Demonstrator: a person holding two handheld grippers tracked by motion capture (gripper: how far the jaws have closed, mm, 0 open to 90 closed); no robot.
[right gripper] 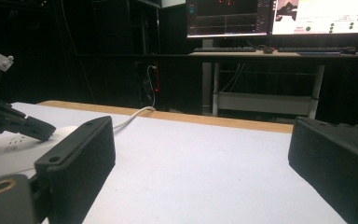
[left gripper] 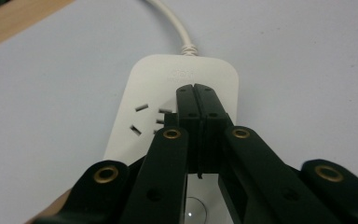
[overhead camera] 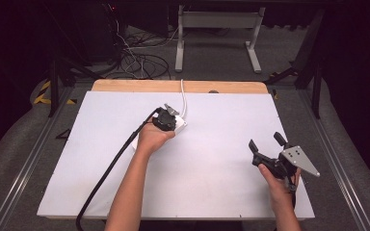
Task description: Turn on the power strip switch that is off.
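White tabletop (overhead camera: 212,159), dark lab behind. My left gripper (left gripper: 196,93), jaws closed and empty, presses the power strip (left gripper: 144,88); keep it vertical. Right gripper (overhead camera: 268,150) wide open, empty.

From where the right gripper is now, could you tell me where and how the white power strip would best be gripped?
I would grip the power strip across its two long edges, coming down from above. It lies flat on the table, so only its narrow sides offer opposing faces. Stay clear of the cord end and of the left gripper, whose shut jaws sit over its top. The right gripper is already open.
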